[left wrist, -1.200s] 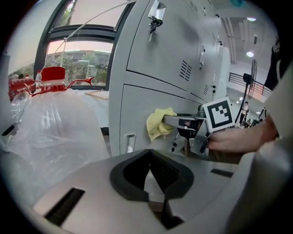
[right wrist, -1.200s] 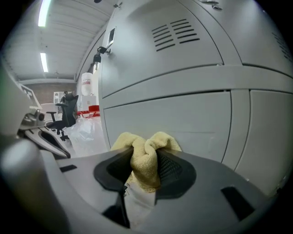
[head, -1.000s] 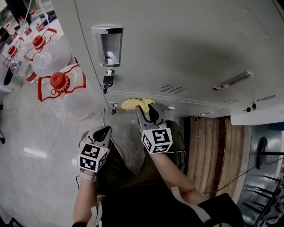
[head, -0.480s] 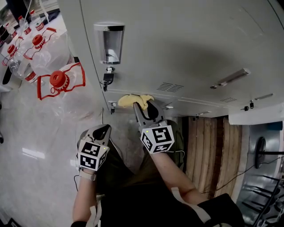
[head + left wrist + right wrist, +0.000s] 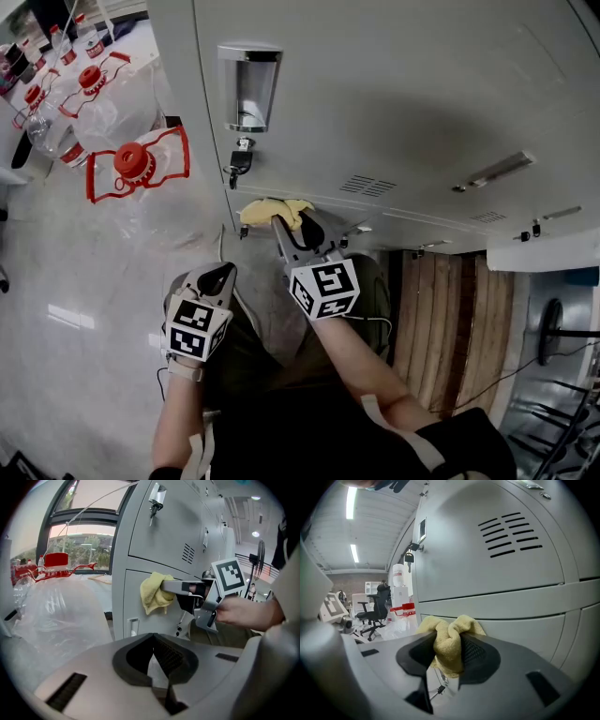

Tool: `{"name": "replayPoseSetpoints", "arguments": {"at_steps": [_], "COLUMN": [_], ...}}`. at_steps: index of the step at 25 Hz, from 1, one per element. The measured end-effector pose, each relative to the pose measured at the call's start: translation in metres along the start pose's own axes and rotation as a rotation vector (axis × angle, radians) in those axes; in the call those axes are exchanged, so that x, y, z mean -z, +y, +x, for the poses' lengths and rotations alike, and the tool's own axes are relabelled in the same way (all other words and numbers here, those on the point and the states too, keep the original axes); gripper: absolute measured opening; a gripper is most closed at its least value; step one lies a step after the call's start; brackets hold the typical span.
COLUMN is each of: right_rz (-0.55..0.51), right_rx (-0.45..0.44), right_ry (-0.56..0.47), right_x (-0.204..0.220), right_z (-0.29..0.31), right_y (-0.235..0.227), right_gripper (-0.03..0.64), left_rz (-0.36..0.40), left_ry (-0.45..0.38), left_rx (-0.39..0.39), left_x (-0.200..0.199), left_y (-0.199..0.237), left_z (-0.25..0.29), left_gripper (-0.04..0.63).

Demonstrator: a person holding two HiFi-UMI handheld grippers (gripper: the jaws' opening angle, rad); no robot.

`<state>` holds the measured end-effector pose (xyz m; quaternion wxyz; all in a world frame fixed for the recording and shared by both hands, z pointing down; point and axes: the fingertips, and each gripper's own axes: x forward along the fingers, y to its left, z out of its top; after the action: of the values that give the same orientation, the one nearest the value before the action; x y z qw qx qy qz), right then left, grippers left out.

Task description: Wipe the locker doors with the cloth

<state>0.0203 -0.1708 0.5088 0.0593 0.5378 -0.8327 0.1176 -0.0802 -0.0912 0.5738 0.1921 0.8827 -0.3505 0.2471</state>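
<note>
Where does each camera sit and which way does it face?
Head view: on the person's head, steeply down the locker doors; both forearms show.
Left gripper view: on the left gripper, facing lockers and right gripper; own shut jaws show.
Right gripper view: on that gripper, facing the door; jaws clamp the yellow cloth.
All three share the cloth.

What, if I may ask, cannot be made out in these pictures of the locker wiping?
- The locker door under the cloth: covered by the cloth in the head and right gripper views, so dirt can't be judged.
- Key: too small in the head view for any detail.
- Water bottles: some cut off by the head view's left edge.
- Cloth's rear part: hidden between the pads of the right gripper in its own view.
</note>
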Motion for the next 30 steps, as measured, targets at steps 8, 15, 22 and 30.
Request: {"name": "replayPoseSetpoints", "arguments": {"at_steps": [8, 15, 22, 30], "right_rz": [-0.036, -0.013, -0.026, -0.027], "right_rx": [0.009, 0.043, 0.072, 0.099], "right_ry": [0.045, 0.125, 0.205, 0.310], "right_x": [0.026, 0.068, 0.113, 0.170], "right_z": [0.016, 0.030, 0.040, 0.051], "right_y": [0.008, 0.004, -0.005, -0.017], "right_gripper": [0.144, 0.144, 0.144, 0.144], "left_rz": [0.002, 0.012, 0.019, 0.034], "left_ry": [-0.008, -0.022, -0.027, -0.031], "left_rx": [-0.010, -0.017, -0.036, -0.047], "left_x": [0.001, 0.000, 0.001, 0.000], "left_y": [0.002, -0.001, -0.001, -0.008], "left_z": [-0.007, -0.012, -0.020, -0.025], "left_gripper": [0.011, 0.011, 0.011, 0.011]}}
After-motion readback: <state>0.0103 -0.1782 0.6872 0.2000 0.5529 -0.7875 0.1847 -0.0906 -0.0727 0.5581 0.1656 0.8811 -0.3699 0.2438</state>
